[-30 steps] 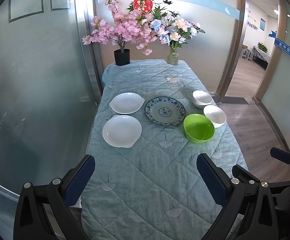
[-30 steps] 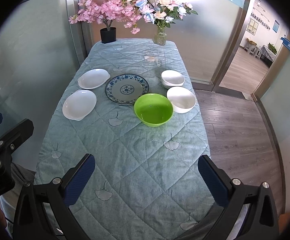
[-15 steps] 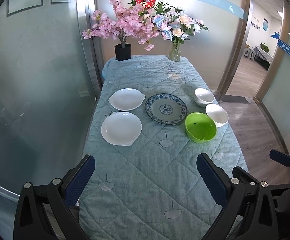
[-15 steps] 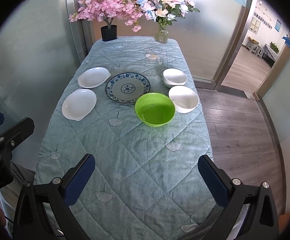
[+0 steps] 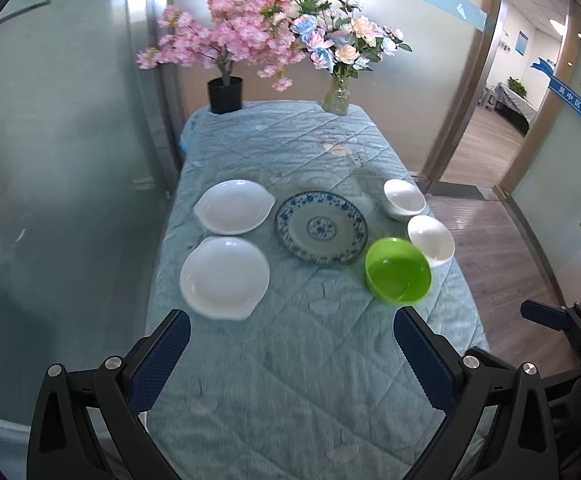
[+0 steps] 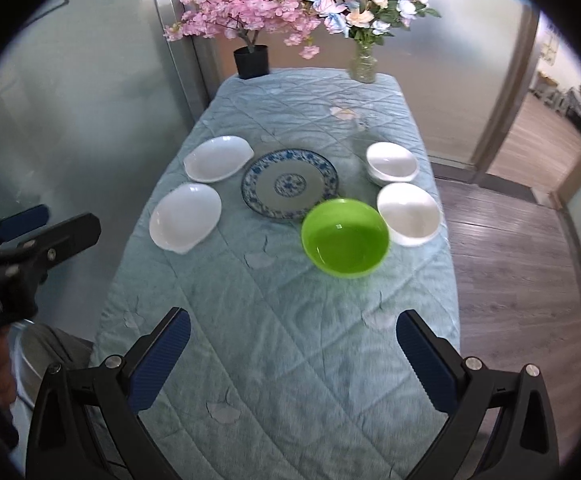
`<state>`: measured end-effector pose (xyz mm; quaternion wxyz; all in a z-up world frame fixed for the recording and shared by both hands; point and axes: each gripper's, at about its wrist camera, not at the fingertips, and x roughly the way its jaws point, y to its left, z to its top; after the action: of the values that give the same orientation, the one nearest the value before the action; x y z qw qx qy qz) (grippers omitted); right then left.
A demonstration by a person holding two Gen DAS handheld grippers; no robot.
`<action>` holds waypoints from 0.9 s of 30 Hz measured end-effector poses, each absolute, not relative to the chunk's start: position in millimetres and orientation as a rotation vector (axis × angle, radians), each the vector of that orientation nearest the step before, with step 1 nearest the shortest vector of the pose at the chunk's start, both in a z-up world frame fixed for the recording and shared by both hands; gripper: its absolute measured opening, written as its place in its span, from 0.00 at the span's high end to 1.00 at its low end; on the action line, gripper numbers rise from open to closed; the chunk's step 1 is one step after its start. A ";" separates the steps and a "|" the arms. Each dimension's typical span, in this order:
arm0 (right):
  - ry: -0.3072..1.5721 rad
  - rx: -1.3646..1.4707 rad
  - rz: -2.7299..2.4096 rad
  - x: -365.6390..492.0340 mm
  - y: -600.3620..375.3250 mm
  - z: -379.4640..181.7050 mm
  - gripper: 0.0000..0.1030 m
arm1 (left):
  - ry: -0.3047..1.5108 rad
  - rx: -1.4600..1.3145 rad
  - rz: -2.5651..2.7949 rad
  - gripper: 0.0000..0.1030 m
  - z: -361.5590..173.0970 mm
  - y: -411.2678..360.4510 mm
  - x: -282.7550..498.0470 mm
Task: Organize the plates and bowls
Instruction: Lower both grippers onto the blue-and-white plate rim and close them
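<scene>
With both the left claw (image 5: 290, 354) and right claw (image 6: 292, 354) spread wide and empty, a careless reach could knock the green bowl (image 6: 345, 237) against the near white bowl (image 6: 408, 213) touching it by the counter's (image 6: 282, 340) right edge.

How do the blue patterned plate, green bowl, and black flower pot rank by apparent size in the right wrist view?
1. Blue patterned plate, widest.
2. Green bowl, nearly as wide; it sits nearer the camera, so the true gap may be larger.
3. Black flower pot, clearly smallest, though farthest away.

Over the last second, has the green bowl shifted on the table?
No. The green bowl sits between the blue-patterned plate and the near white bowl as before; only the cameras moved.
</scene>
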<state>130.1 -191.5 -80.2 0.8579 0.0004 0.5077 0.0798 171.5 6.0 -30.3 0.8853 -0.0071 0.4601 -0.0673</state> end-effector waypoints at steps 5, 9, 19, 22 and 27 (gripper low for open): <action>1.066 0.036 0.234 191.2 -211.3 -66.5 0.01 | 0.997 0.004 -0.167 0.02 -22.9 16.5 248.9; 1.076 0.042 0.254 247.2 -223.0 -62.4 0.01 | 1.061 -0.048 -0.231 0.02 -26.5 22.8 319.5; 1.273 0.068 0.293 362.1 -224.7 -136.8 0.01 | 1.293 -0.118 -0.275 0.02 -117.5 15.2 460.4; 1.360 0.051 0.283 381.4 -216.8 -176.1 0.01 | 1.345 -0.093 -0.255 0.03 -159.6 7.8 476.0; 1.470 0.035 0.253 409.0 -207.3 -231.1 0.01 | 1.423 -0.094 -0.250 0.07 -225.3 -1.2 495.4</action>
<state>409.0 -207.3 -231.1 0.7344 0.0160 0.6687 0.1152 495.4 -1.2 -225.3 0.7493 -0.0431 0.6509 -0.1142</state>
